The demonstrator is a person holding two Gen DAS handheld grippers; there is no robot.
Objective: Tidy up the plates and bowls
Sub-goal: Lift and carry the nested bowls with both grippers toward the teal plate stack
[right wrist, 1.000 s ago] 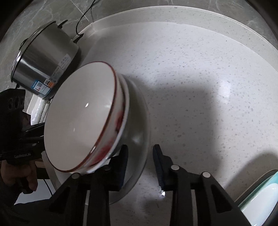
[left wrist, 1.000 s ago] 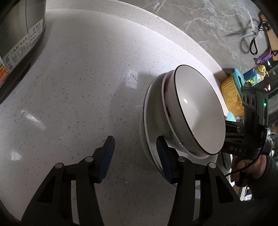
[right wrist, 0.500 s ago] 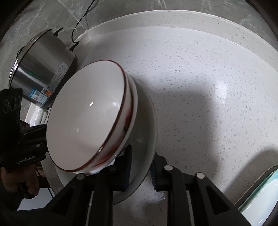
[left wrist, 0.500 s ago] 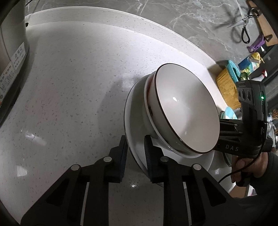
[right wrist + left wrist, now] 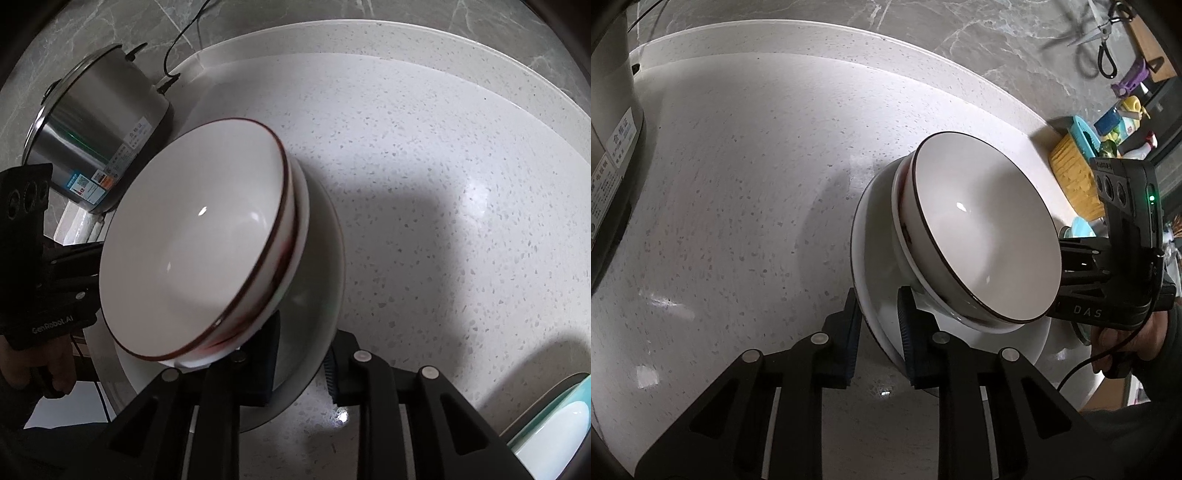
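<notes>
A white plate [image 5: 876, 264] carries two nested white bowls [image 5: 979, 229] with dark rims. My left gripper [image 5: 880, 314] is shut on the plate's near rim, one blue pad under it and one on top. From the opposite side my right gripper [image 5: 301, 363] is shut on the rim of the same plate [image 5: 322, 295], close beside the bowls [image 5: 199, 251]. The stack looks tilted between the two grippers. Each view shows the other gripper's black housing and the hand holding it behind the bowls.
A speckled white counter [image 5: 746, 192] runs to a raised back edge and grey marble wall. A steel cooker [image 5: 96, 147] stands at the far left. A teal dish [image 5: 554, 424] lies at the right. Yellow and blue items [image 5: 1071, 177] and hanging scissors [image 5: 1102, 44] are at the far right.
My left gripper went from open beside the plate to shut on its rim. My right gripper's jaws narrowed onto the opposite rim.
</notes>
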